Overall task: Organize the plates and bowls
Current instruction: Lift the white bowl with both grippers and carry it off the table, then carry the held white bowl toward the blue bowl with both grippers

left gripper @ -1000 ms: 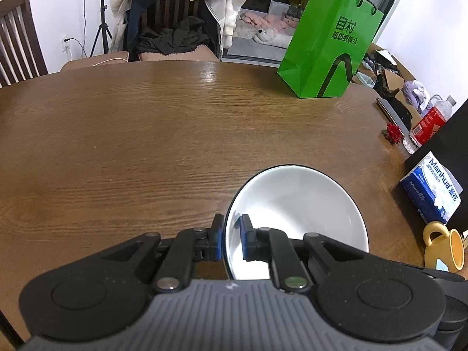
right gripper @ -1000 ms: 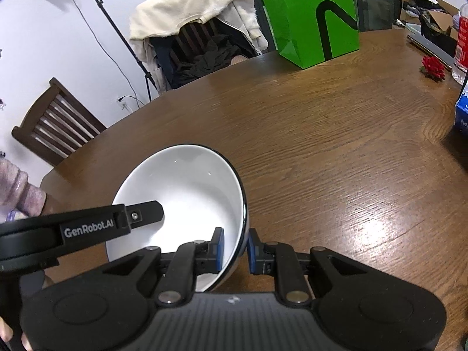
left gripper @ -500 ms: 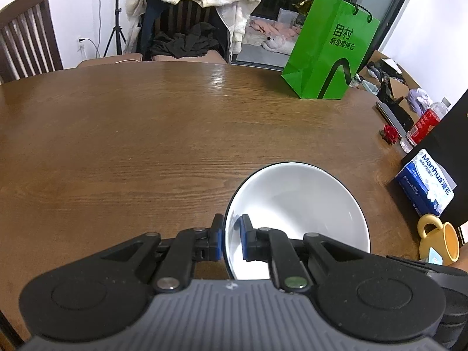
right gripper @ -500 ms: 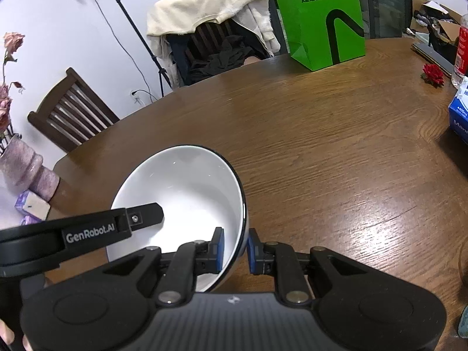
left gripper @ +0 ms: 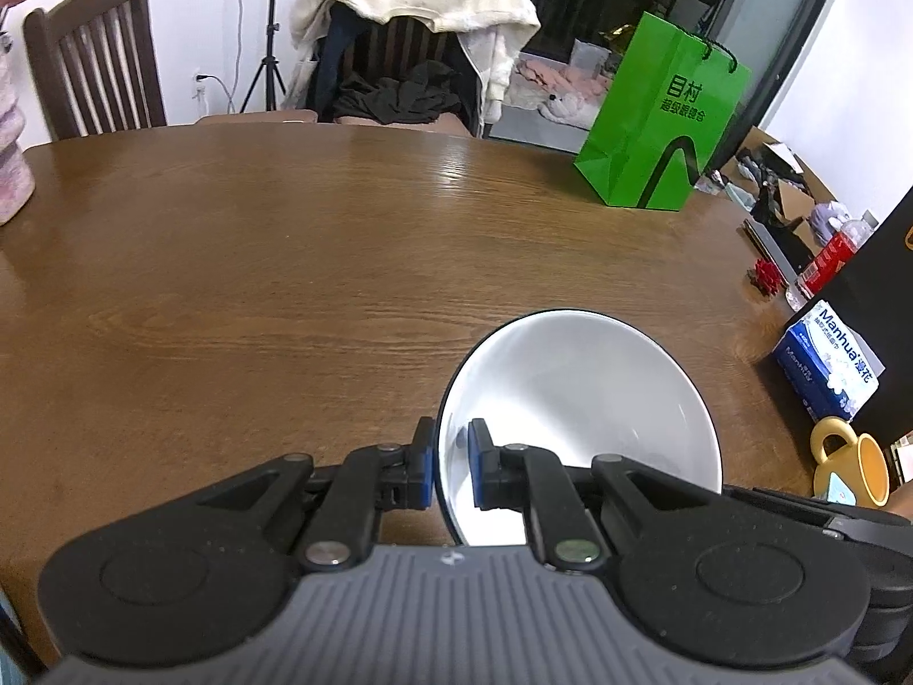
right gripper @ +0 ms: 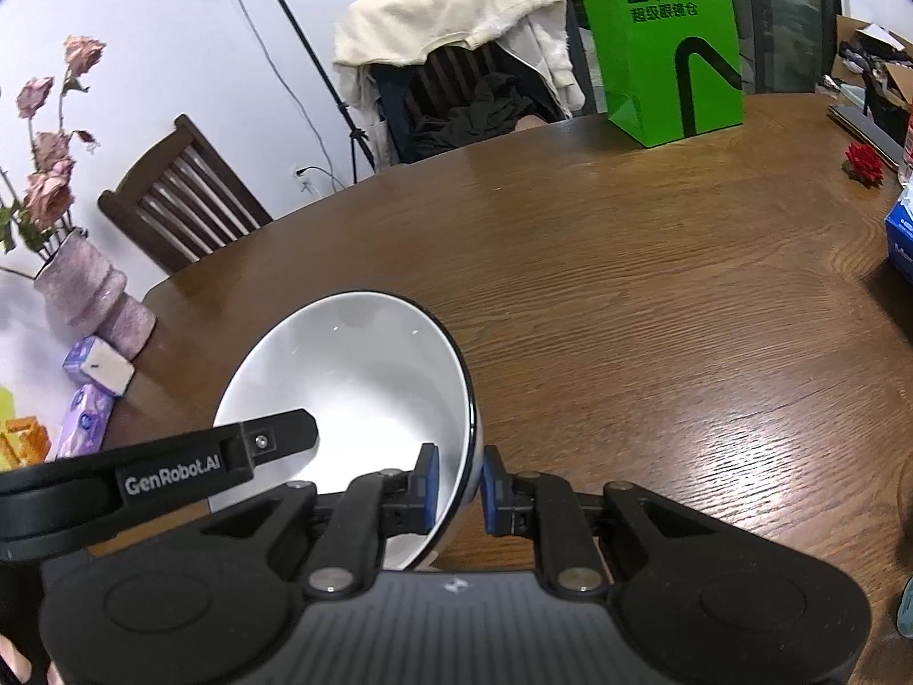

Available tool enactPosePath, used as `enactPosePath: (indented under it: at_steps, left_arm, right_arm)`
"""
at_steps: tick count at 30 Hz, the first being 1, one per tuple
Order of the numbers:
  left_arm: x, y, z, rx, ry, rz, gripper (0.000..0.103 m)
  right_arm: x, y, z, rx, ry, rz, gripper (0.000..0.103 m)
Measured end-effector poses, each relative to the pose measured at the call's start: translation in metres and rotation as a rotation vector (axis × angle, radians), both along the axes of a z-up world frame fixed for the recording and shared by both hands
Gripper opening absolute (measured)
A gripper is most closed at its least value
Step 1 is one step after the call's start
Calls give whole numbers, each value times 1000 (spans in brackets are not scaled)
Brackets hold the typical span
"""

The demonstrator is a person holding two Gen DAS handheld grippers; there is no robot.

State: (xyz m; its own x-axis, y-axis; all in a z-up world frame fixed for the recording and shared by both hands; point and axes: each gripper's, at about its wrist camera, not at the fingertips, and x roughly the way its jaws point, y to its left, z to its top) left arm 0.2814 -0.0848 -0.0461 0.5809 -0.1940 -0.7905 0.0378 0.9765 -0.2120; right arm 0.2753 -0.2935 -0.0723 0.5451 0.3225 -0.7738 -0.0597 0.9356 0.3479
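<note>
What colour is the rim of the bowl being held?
The bowl is white with a thin black rim, which shows best in the right wrist view.

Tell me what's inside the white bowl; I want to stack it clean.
The white bowl looks empty: only one finger of each gripper, left gripper and right gripper, reaches inside, clamping opposite rims. The left gripper's body hides part of the bottom.
</note>
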Motion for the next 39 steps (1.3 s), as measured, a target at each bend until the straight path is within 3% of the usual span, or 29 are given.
enactPosePath:
  at_steps: [20,39]
  left_arm:
    - [-57,44,17,-18,-27,117,12]
    - [-93,87,26,-18,-42,136,12]
  right_arm:
    - [-42,45,22,-11,-37,135,15]
    - [-73,84,33,-15,-54,175,15]
